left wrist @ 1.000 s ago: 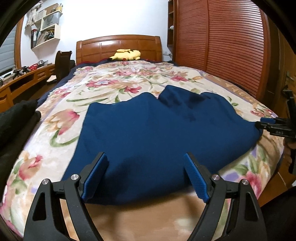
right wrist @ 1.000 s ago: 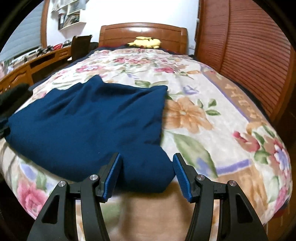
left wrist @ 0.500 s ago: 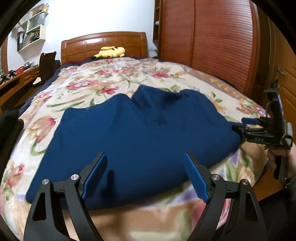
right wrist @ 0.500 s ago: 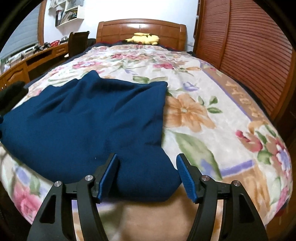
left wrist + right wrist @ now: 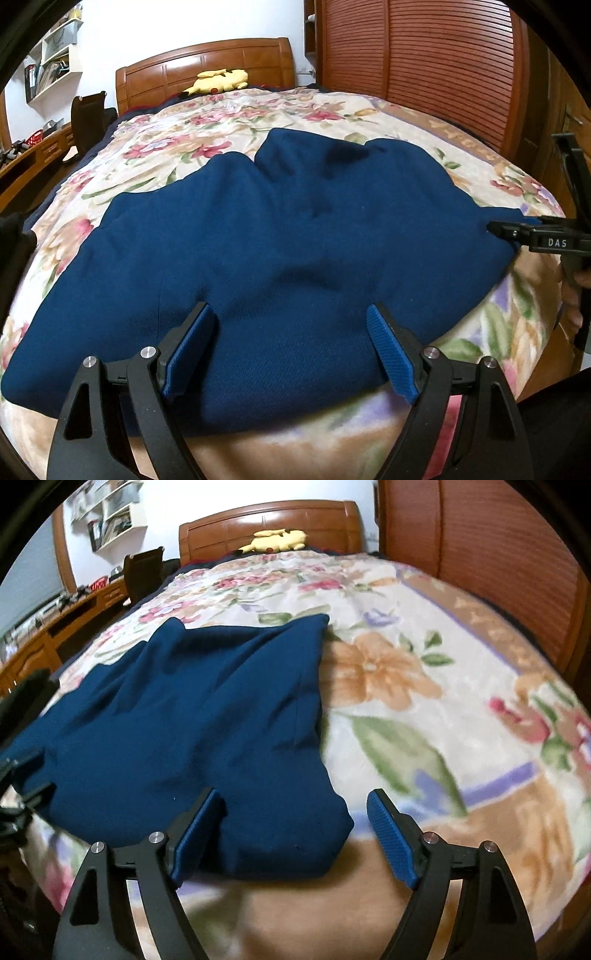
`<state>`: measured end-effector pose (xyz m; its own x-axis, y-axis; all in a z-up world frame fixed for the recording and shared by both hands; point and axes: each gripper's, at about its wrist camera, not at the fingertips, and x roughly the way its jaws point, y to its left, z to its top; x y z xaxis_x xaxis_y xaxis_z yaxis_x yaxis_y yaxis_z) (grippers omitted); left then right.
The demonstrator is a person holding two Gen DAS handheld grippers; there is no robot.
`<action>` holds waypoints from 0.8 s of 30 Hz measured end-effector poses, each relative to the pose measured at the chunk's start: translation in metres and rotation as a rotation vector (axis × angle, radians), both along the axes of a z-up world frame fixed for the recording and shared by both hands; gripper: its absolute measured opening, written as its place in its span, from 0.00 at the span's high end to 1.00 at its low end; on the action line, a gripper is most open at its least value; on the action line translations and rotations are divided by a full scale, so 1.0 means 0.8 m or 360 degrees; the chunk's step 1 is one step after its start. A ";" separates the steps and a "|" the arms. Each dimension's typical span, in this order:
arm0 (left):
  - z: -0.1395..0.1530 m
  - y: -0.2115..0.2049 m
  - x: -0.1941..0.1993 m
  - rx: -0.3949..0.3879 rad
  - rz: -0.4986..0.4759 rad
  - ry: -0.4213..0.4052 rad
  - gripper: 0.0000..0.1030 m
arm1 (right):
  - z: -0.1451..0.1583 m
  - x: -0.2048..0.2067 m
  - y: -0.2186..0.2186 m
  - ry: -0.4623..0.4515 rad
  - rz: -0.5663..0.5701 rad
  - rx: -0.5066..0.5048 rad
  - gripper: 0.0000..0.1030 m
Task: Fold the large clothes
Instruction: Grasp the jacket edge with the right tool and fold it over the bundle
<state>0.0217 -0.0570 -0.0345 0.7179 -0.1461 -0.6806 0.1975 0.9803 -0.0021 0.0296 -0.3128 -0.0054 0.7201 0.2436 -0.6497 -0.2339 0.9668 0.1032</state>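
Both grippers, left (image 5: 291,343) and right (image 5: 295,830), tilt downward, jaws wide (the right's just opening).
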 end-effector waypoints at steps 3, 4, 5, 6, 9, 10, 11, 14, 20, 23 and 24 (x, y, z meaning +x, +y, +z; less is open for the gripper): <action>-0.002 0.001 0.002 -0.0011 0.0001 0.0011 0.17 | -0.005 0.006 -0.003 0.0031 0.0010 0.0089 0.20; -0.003 -0.001 0.004 -0.0012 0.0002 0.0015 0.17 | -0.007 0.009 -0.004 0.0048 0.0014 0.0117 0.20; -0.003 -0.001 0.005 -0.0014 0.0002 0.0018 0.17 | -0.008 0.011 -0.005 0.0061 0.0019 0.0145 0.20; -0.003 -0.001 0.005 -0.0017 0.0000 0.0020 0.17 | -0.009 0.012 -0.005 0.0070 0.0021 0.0167 0.20; -0.004 -0.002 0.005 -0.0012 -0.0001 0.0018 0.17 | -0.010 0.013 -0.003 0.0090 0.0036 0.0210 0.29; -0.004 -0.002 0.005 -0.0010 -0.0002 0.0018 0.17 | -0.010 0.013 -0.003 0.0098 0.0048 0.0232 0.34; -0.005 -0.002 0.005 -0.0011 -0.0004 0.0017 0.17 | -0.010 0.013 -0.003 0.0105 0.0059 0.0259 0.37; -0.005 -0.001 0.006 -0.0020 -0.0004 0.0019 0.17 | -0.011 0.016 -0.006 0.0116 0.0070 0.0331 0.45; -0.007 -0.002 0.008 -0.0024 0.0011 0.0027 0.17 | 0.008 0.008 -0.019 -0.0009 0.0070 0.0513 0.69; -0.008 -0.004 0.006 -0.0007 0.0006 0.0021 0.17 | 0.020 0.003 -0.016 -0.0100 0.0072 0.0555 0.73; -0.009 -0.004 0.005 -0.0013 0.0005 0.0020 0.17 | 0.022 0.001 -0.016 -0.0128 0.0071 0.0574 0.73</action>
